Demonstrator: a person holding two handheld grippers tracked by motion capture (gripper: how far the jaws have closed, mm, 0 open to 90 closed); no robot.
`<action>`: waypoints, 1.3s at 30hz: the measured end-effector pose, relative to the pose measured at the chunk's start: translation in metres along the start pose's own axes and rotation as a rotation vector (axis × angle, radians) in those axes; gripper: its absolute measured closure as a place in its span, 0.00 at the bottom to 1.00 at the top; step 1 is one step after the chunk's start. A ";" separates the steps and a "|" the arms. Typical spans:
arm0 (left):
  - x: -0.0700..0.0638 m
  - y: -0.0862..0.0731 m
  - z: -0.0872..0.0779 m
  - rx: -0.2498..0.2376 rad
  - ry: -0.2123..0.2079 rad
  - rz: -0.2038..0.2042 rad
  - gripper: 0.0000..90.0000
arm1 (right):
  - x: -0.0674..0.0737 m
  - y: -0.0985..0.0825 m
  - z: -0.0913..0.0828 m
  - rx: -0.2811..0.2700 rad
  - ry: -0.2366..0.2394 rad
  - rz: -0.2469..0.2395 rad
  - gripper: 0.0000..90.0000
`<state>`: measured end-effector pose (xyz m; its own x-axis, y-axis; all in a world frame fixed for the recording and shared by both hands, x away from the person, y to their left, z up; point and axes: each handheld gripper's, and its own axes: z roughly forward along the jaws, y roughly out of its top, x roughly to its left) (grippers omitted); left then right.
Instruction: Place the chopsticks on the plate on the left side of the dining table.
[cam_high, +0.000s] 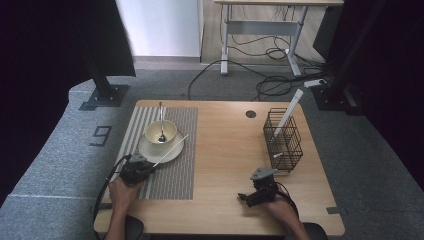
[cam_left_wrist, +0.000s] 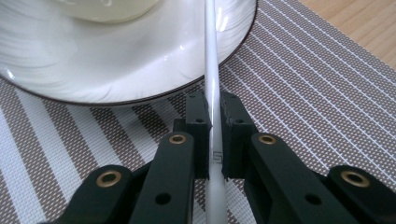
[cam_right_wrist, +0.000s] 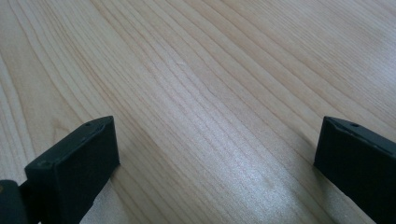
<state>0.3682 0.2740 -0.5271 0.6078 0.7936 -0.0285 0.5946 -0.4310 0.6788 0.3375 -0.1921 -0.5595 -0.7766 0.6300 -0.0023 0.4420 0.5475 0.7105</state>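
Note:
My left gripper is shut on a thin white chopstick, which slants up and right across the rim of a white plate. On that plate stands a cream bowl with a metal spoon in it. Plate and bowl rest on a striped placemat at the table's left. My right gripper lies low over bare wood near the front edge, its jaws wide open and empty.
A black wire basket stands at the right of the wooden table, holding a long white chopstick that leans upward. A round cable hole sits at the back. Beyond the table are a desk frame and floor cables.

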 end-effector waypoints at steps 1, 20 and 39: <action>0.001 0.000 0.000 -0.001 0.005 -0.009 0.93 | 0.000 0.000 0.000 0.000 0.000 0.000 0.00; 0.004 -0.003 -0.004 -0.008 0.035 -0.050 0.91 | 0.000 0.000 0.000 0.001 0.003 -0.002 0.00; 0.003 -0.002 -0.011 -0.124 -0.040 -0.074 0.40 | 0.000 0.000 0.000 0.001 0.003 -0.002 0.00</action>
<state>0.3628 0.2822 -0.5205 0.5865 0.8025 -0.1095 0.5703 -0.3132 0.7594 0.3379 -0.1921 -0.5594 -0.7791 0.6269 -0.0015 0.4408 0.5496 0.7096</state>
